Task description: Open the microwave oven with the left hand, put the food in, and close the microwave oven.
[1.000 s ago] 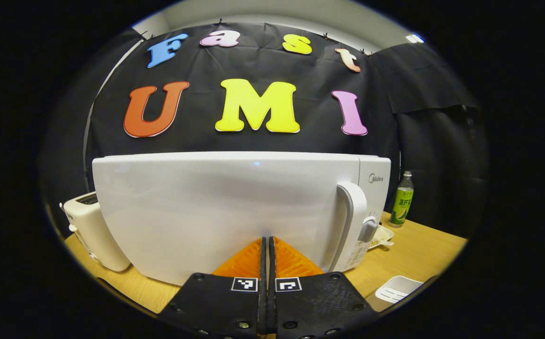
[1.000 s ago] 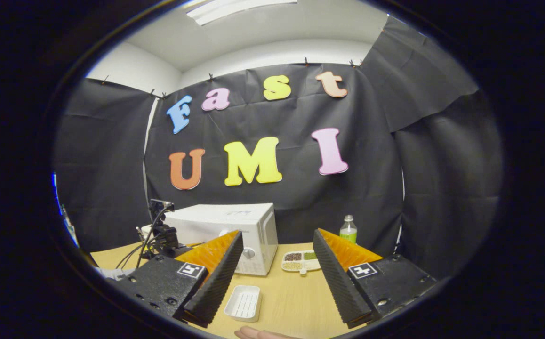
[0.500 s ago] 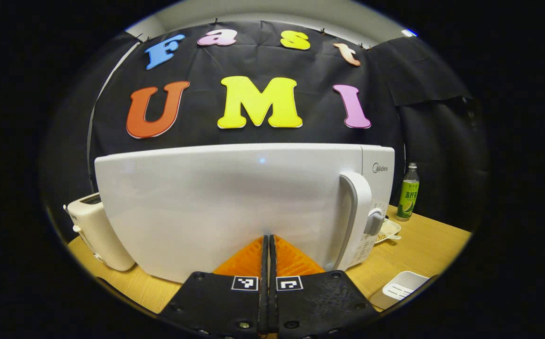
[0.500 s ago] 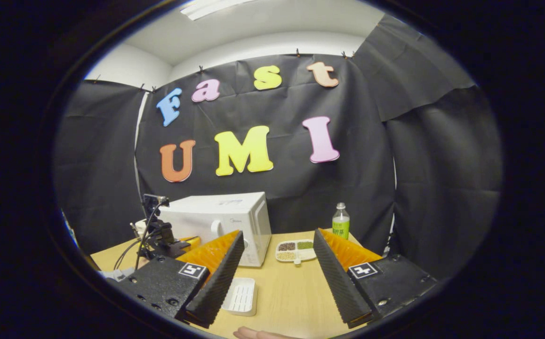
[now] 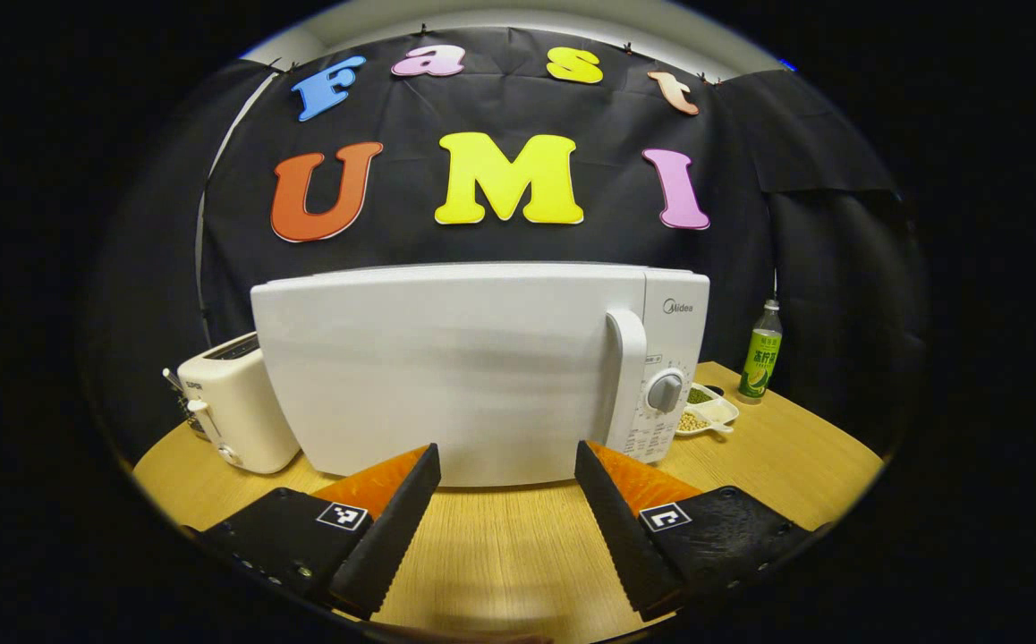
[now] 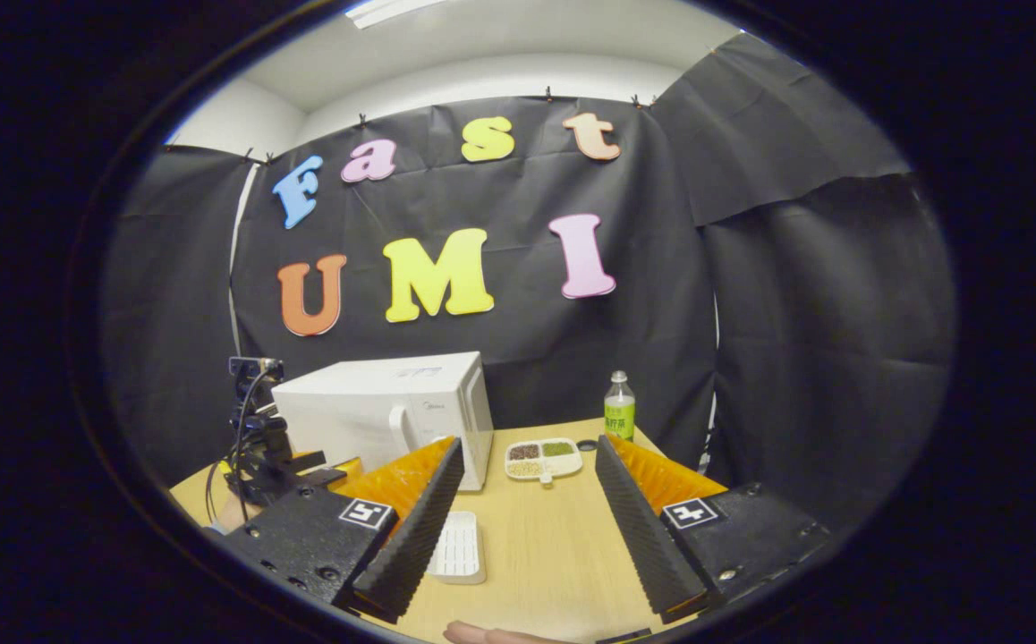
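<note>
Left gripper point(image 5: 505, 519) is hovering with fingers spread, empty, facing the shut microwave point(image 5: 482, 367), probably lining up for its handle point(image 5: 624, 376). Right gripper point(image 6: 527, 514) is waiting, likewise spread and empty (food tray point(image 6: 543, 458) sitting on the table point(image 6: 554, 555) just beside the oven).

The left gripper point(image 5: 505, 465), at the bottom of the left gripper view, has two black bodies with small screws, each bearing a square black-and-white marker, and orange wedge fingers point(image 5: 375, 478) faced with ribbed black pads. The right gripper point(image 6: 527, 465), low in the right gripper view, is built alike, its orange fingers point(image 6: 661, 474) ridged.
</note>
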### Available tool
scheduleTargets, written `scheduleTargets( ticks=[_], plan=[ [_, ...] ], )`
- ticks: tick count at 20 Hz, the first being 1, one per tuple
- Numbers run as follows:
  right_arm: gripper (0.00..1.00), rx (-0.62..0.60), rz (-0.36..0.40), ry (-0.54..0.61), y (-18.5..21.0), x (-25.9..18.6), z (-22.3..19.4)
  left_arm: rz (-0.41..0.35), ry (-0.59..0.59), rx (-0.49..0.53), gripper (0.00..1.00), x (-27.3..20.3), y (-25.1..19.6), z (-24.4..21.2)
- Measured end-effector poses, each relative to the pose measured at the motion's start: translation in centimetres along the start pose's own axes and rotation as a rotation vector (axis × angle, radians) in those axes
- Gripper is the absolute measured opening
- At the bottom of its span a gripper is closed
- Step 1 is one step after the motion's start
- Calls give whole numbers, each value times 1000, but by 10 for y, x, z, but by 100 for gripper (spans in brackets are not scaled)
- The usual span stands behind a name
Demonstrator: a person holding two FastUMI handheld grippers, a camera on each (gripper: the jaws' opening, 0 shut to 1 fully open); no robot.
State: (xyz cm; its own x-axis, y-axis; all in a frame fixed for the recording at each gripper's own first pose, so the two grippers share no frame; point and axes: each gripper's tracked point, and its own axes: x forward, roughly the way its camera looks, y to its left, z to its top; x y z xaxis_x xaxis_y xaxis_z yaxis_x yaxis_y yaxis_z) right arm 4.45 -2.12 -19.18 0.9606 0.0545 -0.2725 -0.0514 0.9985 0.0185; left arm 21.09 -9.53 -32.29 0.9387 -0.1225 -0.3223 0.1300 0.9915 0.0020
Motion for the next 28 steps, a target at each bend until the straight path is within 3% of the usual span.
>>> scheduleTargets(
  ticks=[3, 6, 10, 14, 18, 19, 20, 21, 24, 25, 26, 28],
  plan=[
    [95, -4, -10, -22, 4, -24, 10, -16, -66, -28, 95, -50, -9, 35],
    [95, -31, -55, -50, -1, -48, 24, 11, -115, -47, 96, -101, -4, 71],
    [95, -38, -54, -106, 7, -86, 52, 71, -177, -108, 96, -176, 9, 115],
    [95, -40, -33, -153, 19, -115, 81, 109, -240, -59, 95, -250, 14, 154],
    [96, -73, -9, -202, 32, -140, 101, 205, -278, -40, 95, -312, 31, 172],
    [88, -83, -9, -213, 34, -145, 104, 210, -285, -45, 95, -324, 31, 173],
    [89, -89, -10, -227, 36, -149, 108, 200, -294, -45, 95, -334, 26, 174],
    [96, -93, -1, -246, 38, -153, 112, 184, -295, -42, 95, -342, 21, 172],
    [98, -78, 24, -277, 42, -159, 109, 161, -320, -28, 95, -358, 14, 160],
    [92, -81, 29, -272, 41, -158, 105, 170, -320, -21, 84, -362, 15, 154],
    [98, -81, 27, -265, 39, -157, 103, 169, -327, -13, 84, -366, 13, 152],
    [98, -73, 18, -248, 34, -154, 101, 159, -330, -5, 84, -369, 8, 151]
  ],
)
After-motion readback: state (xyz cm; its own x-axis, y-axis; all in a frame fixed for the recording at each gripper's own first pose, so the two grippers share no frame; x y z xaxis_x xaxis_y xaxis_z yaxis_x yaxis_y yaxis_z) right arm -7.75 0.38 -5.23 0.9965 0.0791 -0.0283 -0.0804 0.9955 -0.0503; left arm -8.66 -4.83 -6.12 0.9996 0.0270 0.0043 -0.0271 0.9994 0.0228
